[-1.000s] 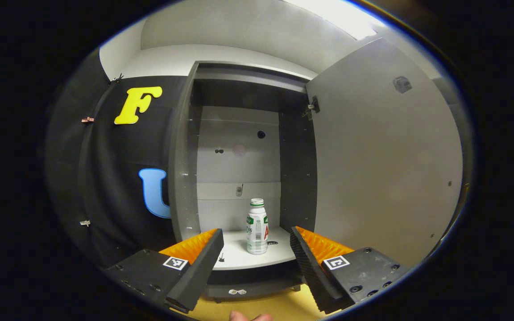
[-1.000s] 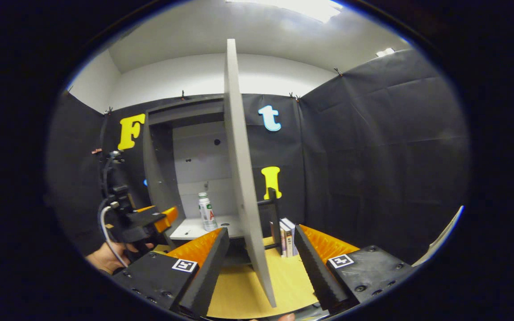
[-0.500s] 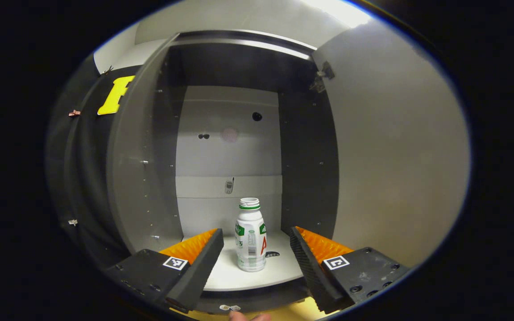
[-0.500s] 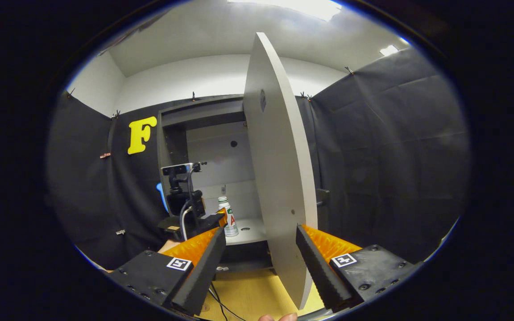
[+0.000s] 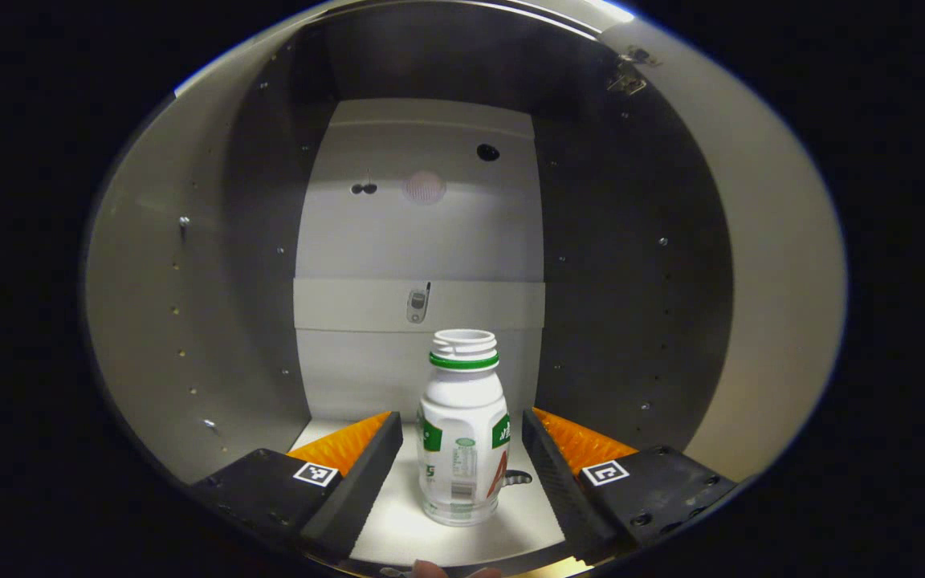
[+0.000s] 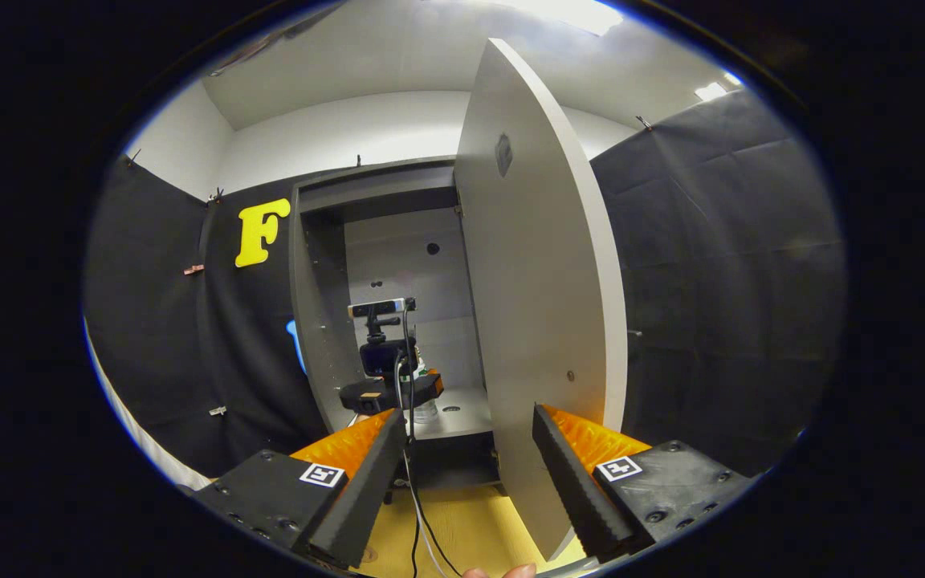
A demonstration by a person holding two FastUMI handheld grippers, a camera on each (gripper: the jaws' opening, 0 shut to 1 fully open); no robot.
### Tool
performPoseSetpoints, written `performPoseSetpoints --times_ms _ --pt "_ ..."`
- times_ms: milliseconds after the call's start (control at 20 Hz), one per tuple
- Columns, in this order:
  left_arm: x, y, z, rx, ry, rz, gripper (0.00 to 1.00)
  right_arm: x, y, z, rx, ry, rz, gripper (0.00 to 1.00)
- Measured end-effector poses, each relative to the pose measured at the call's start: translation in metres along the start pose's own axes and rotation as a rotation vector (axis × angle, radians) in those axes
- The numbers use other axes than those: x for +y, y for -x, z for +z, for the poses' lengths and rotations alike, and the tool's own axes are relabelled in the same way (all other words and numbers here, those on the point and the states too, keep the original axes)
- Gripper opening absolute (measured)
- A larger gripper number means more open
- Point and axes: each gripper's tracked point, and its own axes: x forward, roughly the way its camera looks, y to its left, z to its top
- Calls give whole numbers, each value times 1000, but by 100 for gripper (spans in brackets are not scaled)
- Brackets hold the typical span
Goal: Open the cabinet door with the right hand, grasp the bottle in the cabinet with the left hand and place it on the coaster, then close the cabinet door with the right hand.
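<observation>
While the tall grey cabinet door stands open, the left gripper reaches inside the cabinet, its 2 fingers spread wide around the upright white plastic bottle, not touching it. Outside, the right gripper gapes empty.

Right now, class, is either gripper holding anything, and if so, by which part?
Nothing is held. The left gripper is open around the bottle, fingers apart from its body; the right gripper is open.

Left claw: jaws spread wide, inside the cabinet, a finger on either side of the bottle, not touching.
Right claw: jaws spread, outside the cabinet.
</observation>
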Motion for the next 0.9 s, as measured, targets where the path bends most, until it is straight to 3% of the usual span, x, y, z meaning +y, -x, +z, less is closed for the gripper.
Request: performPoseSetpoints --times_ms 150,250,400,900 --pt "-1 -8 2 -7 5 -21 92 1 -1 0 -7 9 2 98" --pt "-1 -12 1 -2 -5 -20 78 1 -3 -3 0 16 4 98" --pt "-1 3 5 -4 -9 -22 77 2 -6 -2 12 21 9 98" --pt "55 142 40 -87 15 10 77 17 -9 -8 -15 56 81 98"
